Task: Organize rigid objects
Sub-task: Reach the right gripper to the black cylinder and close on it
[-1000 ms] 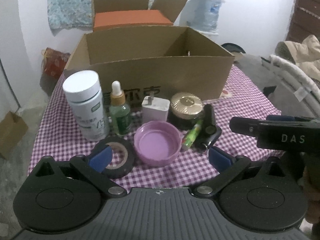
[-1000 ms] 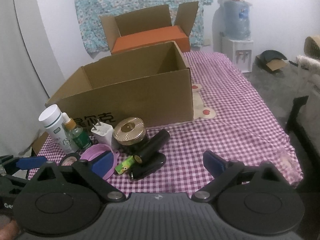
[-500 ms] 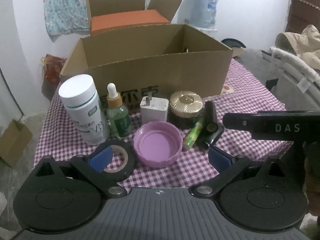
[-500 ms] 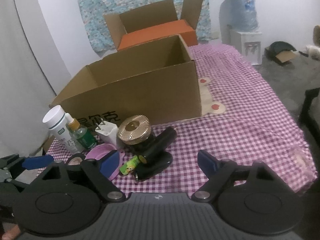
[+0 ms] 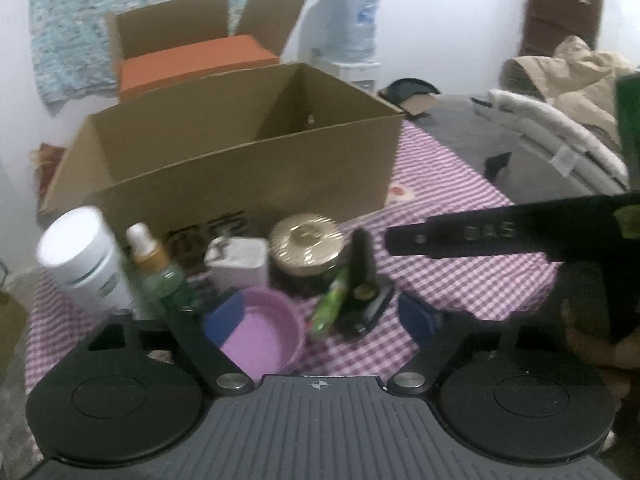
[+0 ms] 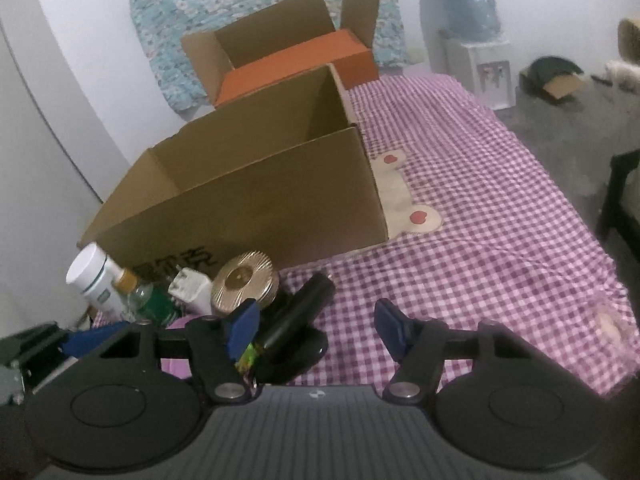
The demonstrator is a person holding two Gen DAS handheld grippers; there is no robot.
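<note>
A: Why is everything bunched against the near wall of the cardboard box [image 6: 256, 200]?

B: Looks like staging. The box is open-topped and I see nothing inside, so none of it is sorted yet, I'd say. Near row, left to right: white pill bottle [image 5: 86, 264], green dropper bottle [image 5: 160, 276], white plug adapter [image 5: 238, 266], gold-lidded jar [image 5: 306, 248], then a black cylinder [image 6: 298, 312] lying across a black fob-like piece. Purple lid [image 5: 264, 334] sits open side up in front, with a small green tube [image 5: 330, 306] beside it.

A: Left gripper [image 5: 320, 318]?

B: Jaws closing, nothing pinched. The purple lid and the green tube lie in the gap, and the pads aren't pressing either. Which one it wants I can't tell; the frame is blurred.

A: Right gripper [image 6: 316, 330]?

B: Also closing, also holding nothing. Its left pad sits over the black cylinder end and the rest of the gap is bare checked tablecloth [image 6: 500, 220]. My guess is the cylinder is the target.

A: Why both tilted down?

B: Low items, shallow approach from the near edge. The box wall right behind limits any push forward.

A: Risk?

B: Tight cluster. Closing on one piece may nudge its neighbours, and the upright bottles would tip easiest.
</note>
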